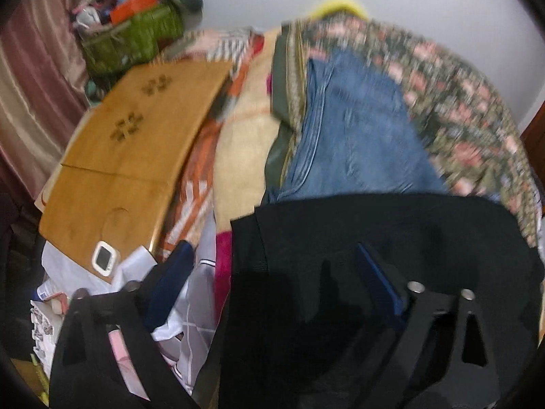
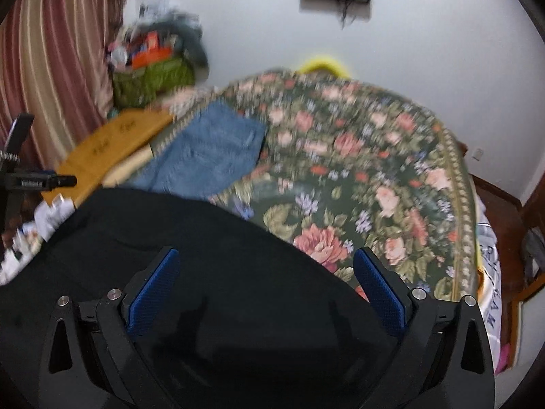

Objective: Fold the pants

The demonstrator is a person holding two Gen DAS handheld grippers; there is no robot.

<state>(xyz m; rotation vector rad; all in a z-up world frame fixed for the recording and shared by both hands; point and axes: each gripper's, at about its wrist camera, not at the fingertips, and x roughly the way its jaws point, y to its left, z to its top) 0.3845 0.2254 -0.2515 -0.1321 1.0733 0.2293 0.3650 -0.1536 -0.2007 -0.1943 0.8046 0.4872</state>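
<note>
you're at the pick-up step: both grippers, left [image 1: 276,272] and right [image 2: 265,272], hang spread above the black pants [image 2: 204,238] at the floral bedspread's [image 2: 357,156] near edge; next, pinch an edge.

White walls [image 2: 238,17], striped curtain [image 2: 51,68] at left, floral bedspread [image 2: 357,170] over the bed.
</note>
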